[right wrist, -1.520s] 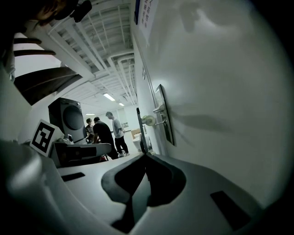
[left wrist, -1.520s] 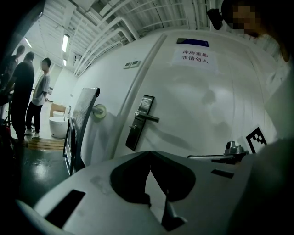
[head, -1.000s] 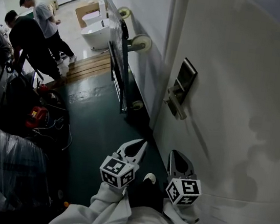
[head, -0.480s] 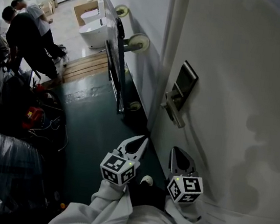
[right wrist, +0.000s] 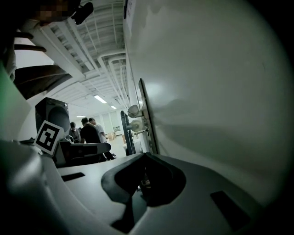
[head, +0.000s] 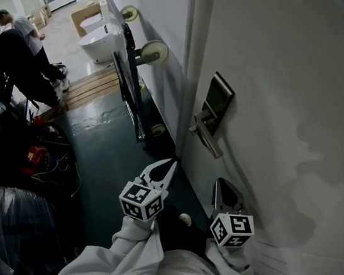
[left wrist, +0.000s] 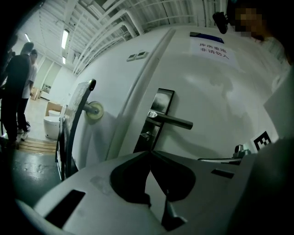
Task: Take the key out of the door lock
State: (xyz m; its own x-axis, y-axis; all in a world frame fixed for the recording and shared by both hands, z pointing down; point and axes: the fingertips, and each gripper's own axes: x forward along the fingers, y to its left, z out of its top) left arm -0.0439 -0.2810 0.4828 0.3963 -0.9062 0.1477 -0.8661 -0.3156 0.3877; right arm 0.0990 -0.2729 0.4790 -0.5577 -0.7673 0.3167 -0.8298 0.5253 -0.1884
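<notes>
A dark lock plate with a silver lever handle sits on the white door. In the left gripper view a small metal key sticks out of the plate just under the lever. My left gripper is shut and empty, below the lock and a little out from the door. My right gripper hangs close to the door face below the lever, jaws together with nothing in them. Both sets of tips, left and right, meet in their own views.
A wheeled trolley holding an upright panel leans along the wall just past the door. White bathroom fixtures stand behind it. Two people stand at far left. A red tool with cables and plastic-wrapped goods lie on the dark floor.
The head view has swung so the lock sits further left and higher. Both grippers stay low under the lock, still shut. The people at the far left have shifted.
</notes>
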